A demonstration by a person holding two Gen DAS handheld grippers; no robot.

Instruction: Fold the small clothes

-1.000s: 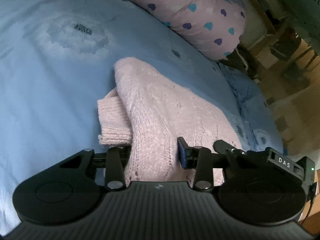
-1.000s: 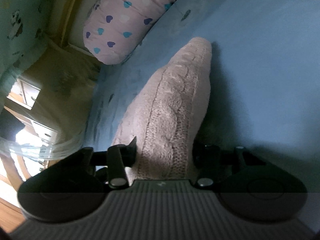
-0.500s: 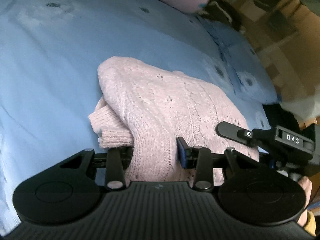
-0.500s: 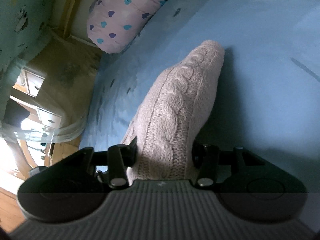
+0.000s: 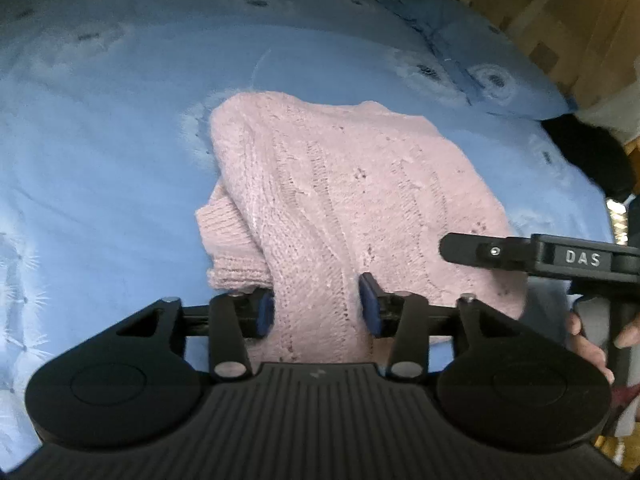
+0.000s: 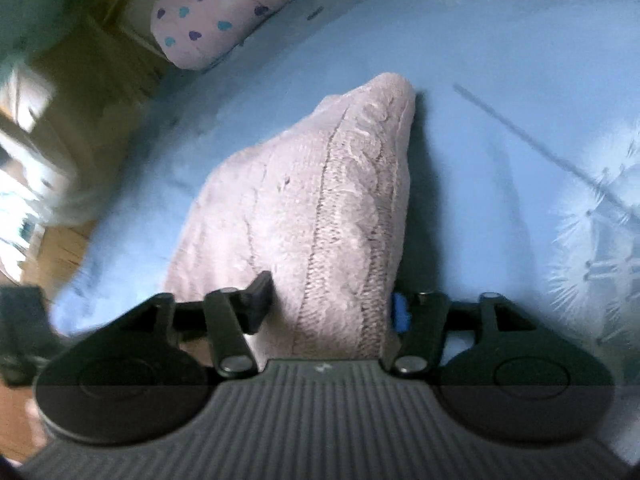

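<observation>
Viewing both wrist feeds, I see a pink knit sweater (image 5: 340, 200) lying folded on the bed (image 5: 100, 140), which carries a blue cover with a pale dandelion print. The near edge of the sweater runs between the fingers of both grippers. The left gripper (image 5: 316, 312) has just been opening; its blue pads (image 5: 370, 308) now stand slightly off the knit on either side, so I read it as spread with the fabric between. The right gripper (image 6: 332, 308) has likewise just been opening, with the sweater (image 6: 320, 208) in its gap and the pads no longer pinching it. In the left feed the right gripper's finger reaches over the sweater's right edge, with a hand (image 5: 592, 344) on its handle. A heart-print pillow (image 6: 224, 12) lies at the far edge of the bed.
</observation>
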